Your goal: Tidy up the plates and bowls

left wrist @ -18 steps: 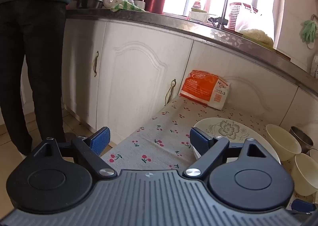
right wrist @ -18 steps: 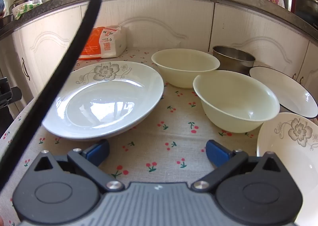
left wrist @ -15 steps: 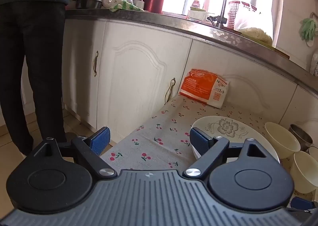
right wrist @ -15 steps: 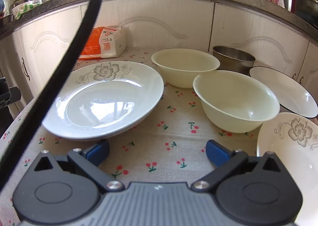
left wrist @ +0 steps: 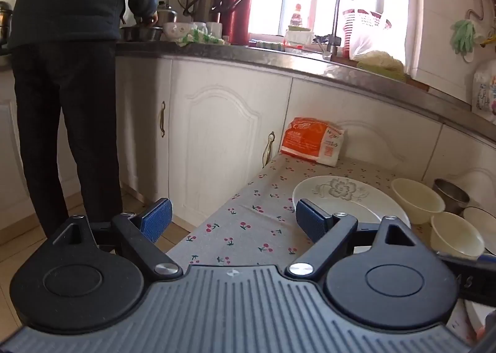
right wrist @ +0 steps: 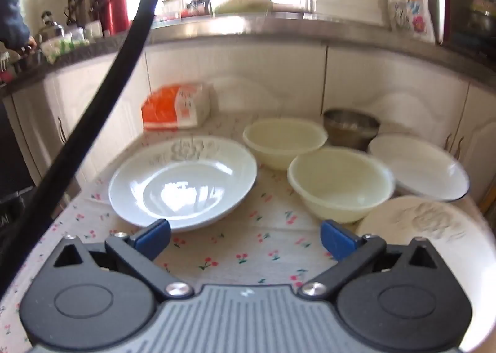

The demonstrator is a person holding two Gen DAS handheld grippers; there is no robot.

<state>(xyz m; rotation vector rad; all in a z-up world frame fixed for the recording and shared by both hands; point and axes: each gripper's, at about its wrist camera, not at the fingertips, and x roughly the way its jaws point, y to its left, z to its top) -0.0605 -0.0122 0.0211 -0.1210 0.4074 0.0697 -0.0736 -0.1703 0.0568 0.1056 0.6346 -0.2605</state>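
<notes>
A white flowered plate (right wrist: pixel 183 185) lies on the cherry-print tablecloth (right wrist: pixel 245 247); it also shows in the left wrist view (left wrist: pixel 344 198). Two cream bowls (right wrist: pixel 339 184) (right wrist: pixel 283 142) stand to its right, with a steel bowl (right wrist: pixel 352 126) behind them. A plain white plate (right wrist: pixel 418 167) and a second flowered plate (right wrist: pixel 434 229) lie at the right. My right gripper (right wrist: pixel 245 236) is open and empty, above the cloth in front of the dishes. My left gripper (left wrist: pixel 231 219) is open and empty, near the table's left edge.
An orange bag (left wrist: pixel 311 140) leans against the white cabinets (left wrist: pixel 217 142) at the table's back. A person in dark clothes (left wrist: pixel 68 73) stands at the counter (left wrist: pixel 279 58) on the left. A black cable (right wrist: pixel 93 123) crosses the right wrist view.
Both grippers have risen and pulled back, so the dishes look smaller and lower. The right wrist view is blurred by motion. Both grippers stay open.
</notes>
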